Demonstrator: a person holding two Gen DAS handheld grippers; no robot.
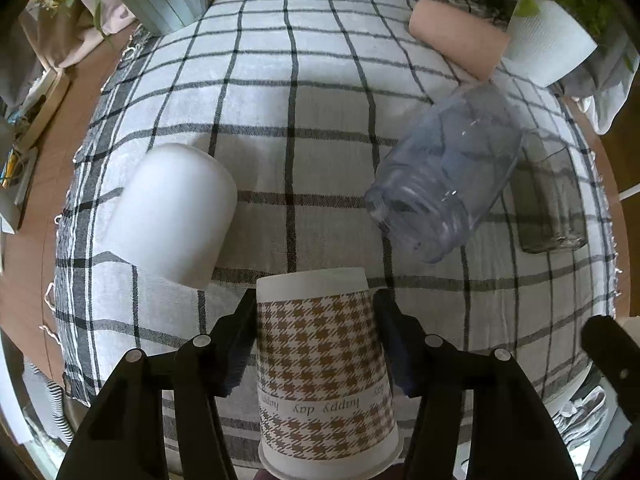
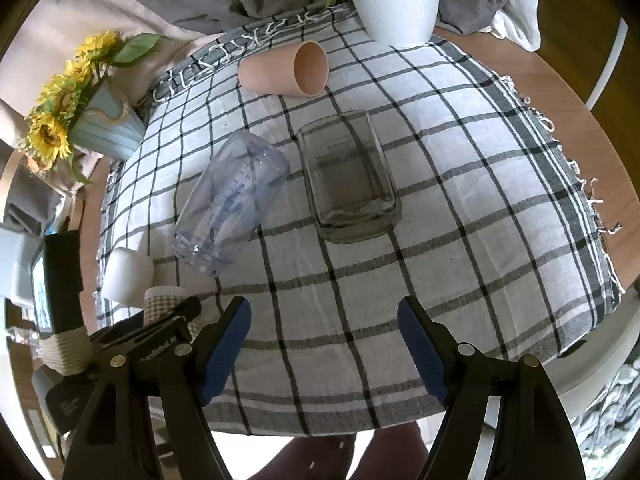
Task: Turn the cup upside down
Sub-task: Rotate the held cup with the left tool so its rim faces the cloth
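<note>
left tool (image 1: 314, 320) pinching houndstooth cup (image 1: 324, 364) | right tool (image 2: 324, 344) spread | pink cup's mouth (image 2: 311, 67) right-view only

paper cup (image 1: 324, 364) matt, houndstooth print | tablecloth (image 1: 304, 128) woven cloth (checked) | jar (image 1: 444, 184) clear glossy plastic

"happy day" is printed twice, upside down, on a white band around the houndstooth paper cup (image 1: 324, 376), at the lower centre of the left wrist view. Lettering on the left tool (image 2: 160, 346), at the lower left of the right wrist view, cannot be fully read.
</note>
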